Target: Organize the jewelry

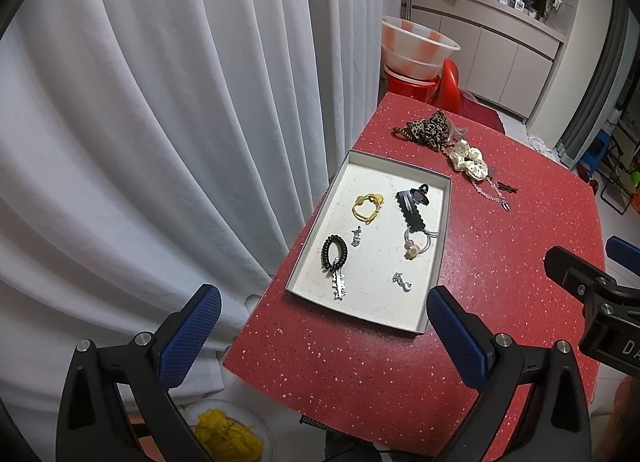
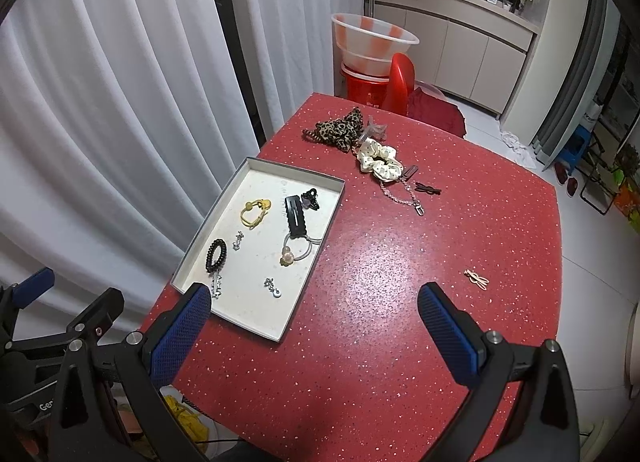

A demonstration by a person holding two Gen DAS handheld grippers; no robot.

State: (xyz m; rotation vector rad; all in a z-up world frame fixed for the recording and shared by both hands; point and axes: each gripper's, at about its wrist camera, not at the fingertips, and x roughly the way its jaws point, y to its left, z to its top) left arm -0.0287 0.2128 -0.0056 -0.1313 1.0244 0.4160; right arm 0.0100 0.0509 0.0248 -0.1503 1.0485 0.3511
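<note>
both tools hang above the red tabletop (image 2: 400,302), left tool (image 1: 324,318) and right tool (image 2: 314,308) each spread wide and empty. the tray (image 1: 416,328) left holds hair ties and clips; leopard scrunchie (image 2: 338,130), cream scrunchie (image 2: 378,156) and a gold clip (image 2: 477,279) lie right.

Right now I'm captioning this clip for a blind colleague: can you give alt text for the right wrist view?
A shallow white tray on a red speckled table holds hair ties, clips and small charms, seen between the open, empty right tongs. Beyond it lie a leopard-print scrunchie, a cream scrunchie and a bead chain; a small gold clip lies alone, right.
</note>
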